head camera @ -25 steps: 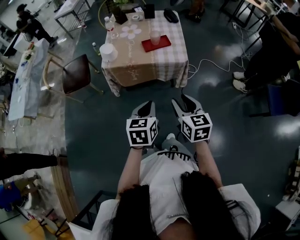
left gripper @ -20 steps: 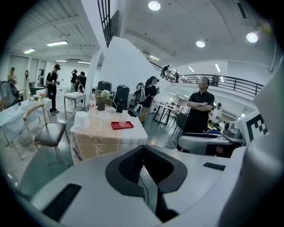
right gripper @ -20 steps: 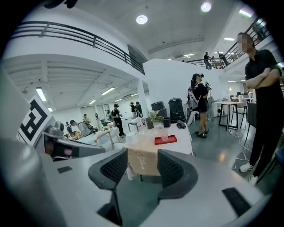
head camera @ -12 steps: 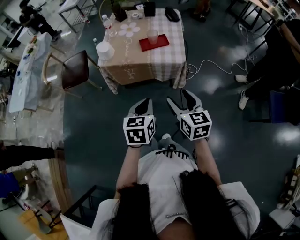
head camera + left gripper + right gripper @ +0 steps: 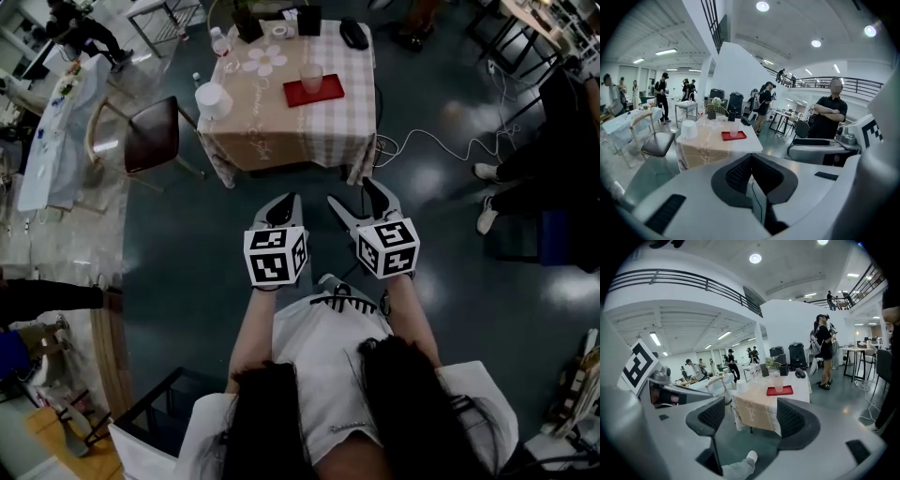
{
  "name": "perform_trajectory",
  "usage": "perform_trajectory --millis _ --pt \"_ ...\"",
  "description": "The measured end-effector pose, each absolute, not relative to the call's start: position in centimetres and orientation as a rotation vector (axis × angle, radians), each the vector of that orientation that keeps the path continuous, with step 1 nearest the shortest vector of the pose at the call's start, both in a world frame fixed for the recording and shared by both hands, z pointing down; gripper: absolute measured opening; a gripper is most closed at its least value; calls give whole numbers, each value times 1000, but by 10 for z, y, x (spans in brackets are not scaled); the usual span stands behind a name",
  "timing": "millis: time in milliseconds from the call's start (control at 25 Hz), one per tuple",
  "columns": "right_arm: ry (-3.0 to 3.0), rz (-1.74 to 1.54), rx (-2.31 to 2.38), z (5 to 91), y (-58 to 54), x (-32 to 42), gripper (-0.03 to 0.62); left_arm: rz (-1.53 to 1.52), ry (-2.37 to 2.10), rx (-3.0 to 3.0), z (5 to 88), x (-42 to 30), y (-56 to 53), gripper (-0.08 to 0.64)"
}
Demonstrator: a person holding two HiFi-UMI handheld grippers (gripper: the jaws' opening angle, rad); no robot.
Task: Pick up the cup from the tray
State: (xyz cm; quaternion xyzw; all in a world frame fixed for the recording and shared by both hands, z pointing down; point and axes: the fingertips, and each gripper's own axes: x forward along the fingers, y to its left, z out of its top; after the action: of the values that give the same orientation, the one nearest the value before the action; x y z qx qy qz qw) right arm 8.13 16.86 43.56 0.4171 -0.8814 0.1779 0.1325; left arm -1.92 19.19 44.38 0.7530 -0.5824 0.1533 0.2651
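Note:
A translucent cup [image 5: 311, 77] stands upright on a red tray [image 5: 313, 90] on the checked table [image 5: 328, 131], well ahead of me. The cup [image 5: 778, 382] and tray [image 5: 780, 390] also show in the right gripper view, and the cup [image 5: 734, 130] and tray [image 5: 733, 136] in the left gripper view. Both grippers hang over the floor, far short of the table. My left gripper [image 5: 284, 207] is shut with nothing in it. My right gripper [image 5: 361, 202] has its jaws opening, and nothing lies between them.
A white cylinder [image 5: 215, 98], bottles [image 5: 220, 44] and dark items [image 5: 354, 34] share the table. A chair [image 5: 155, 142] stands left of it. A cable [image 5: 422, 141] trails across the floor on the right. People stand around the room.
The right gripper's jaws have spread apart. The table with the tray and cup has shifted slightly in the head view as I came nearer. The left gripper stayed shut.

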Motion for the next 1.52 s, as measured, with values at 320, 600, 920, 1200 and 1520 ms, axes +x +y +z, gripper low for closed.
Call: perform_trajectory --millis 320,600,920,1200,1520 --pt "-2548 498 1246 430 109 78 334 436 -1552 2054 446 -26 131 8" --pt "-2506 472 1250 438 46 62 356 454 -1525 2055 456 -44 58 6" --pt "-2453 513 1297 442 -32 36 371 493 -1433 2081 459 -66 -22 8" --pt "-2410 536 1363 444 -86 16 380 537 -1390 2109 459 -90 -77 8" --pt "-2365 489 1407 453 -131 0 396 562 -1348 2149 464 -102 -120 8"
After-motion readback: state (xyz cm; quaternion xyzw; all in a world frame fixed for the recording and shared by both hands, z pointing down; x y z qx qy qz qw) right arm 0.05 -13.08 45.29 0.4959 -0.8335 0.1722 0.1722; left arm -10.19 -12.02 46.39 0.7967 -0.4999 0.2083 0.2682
